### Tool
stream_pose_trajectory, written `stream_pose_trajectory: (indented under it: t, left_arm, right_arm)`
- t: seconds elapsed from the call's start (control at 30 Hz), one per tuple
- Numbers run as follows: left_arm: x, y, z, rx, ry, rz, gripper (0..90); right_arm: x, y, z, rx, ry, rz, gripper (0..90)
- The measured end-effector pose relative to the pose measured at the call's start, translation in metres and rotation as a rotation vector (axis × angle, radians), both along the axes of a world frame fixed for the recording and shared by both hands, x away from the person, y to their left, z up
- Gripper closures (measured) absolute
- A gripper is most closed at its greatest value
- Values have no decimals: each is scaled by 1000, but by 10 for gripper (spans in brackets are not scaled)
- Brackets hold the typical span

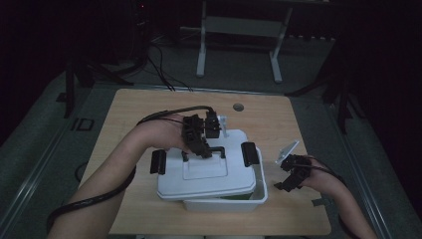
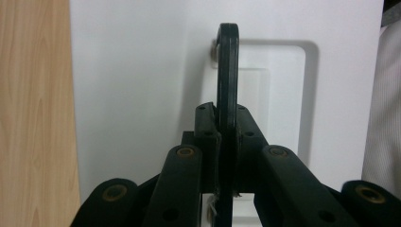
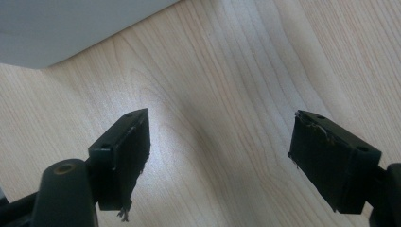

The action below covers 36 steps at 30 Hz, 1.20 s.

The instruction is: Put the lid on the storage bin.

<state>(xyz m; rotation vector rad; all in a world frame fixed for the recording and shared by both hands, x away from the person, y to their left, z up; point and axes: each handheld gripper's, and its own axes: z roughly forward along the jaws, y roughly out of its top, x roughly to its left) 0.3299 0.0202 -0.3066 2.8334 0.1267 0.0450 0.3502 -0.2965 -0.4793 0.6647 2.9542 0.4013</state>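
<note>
Currently the left hand-held gripper (image 1: 204, 144) is clamped on the black carry handle (image 2: 227, 75) of the white lid (image 1: 206, 172), which sits askew over a white storage box (image 1: 226, 203) near the front middle of the bench (image 1: 129, 107). In the left gripper view the jaws stand pressed against both faces of the upright handle bar, low on it, with the lid's recessed panel behind it. Gripping the raised handle, rather than the lid's edge, gives a central hold, so the lid should hang level when carried. Two black latches (image 1: 158, 162) stick out at the lid's left and right ends, apparently unfastened, which would leave the lid free of the box.

The right hand-held gripper (image 1: 292, 175) hovers over bare wood just right of the box, jaws spread wide with nothing between them; the right gripper view shows wood grain and a corner of the white box (image 3: 61, 28). Judged from this position, it stands by, close enough to steady the box if the lid drags.
</note>
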Motion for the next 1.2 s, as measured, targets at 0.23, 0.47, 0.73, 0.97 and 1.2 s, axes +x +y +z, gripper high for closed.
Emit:
stream_pose_trajectory:
  t: [0.23,0.47,0.73,0.97,1.2]
  left_arm:
    - [4,-23,-6,20,3,-46,835]
    - [9,-41,-15,20,22,-75,835]
    - [14,-53,-29,50,36,-88,835]
    - [20,-58,-43,75,50,-80,835]
    - [21,-64,-48,83,55,-87,834]
  right_arm:
    - [-1,-3,0,-2,3,-4,208]
    - [-1,-5,1,4,-1,-7,212]
    - [-2,-4,1,4,1,-9,213]
    - [-3,-4,1,5,-1,-4,213]
    - [-3,-3,-2,8,2,-3,213]
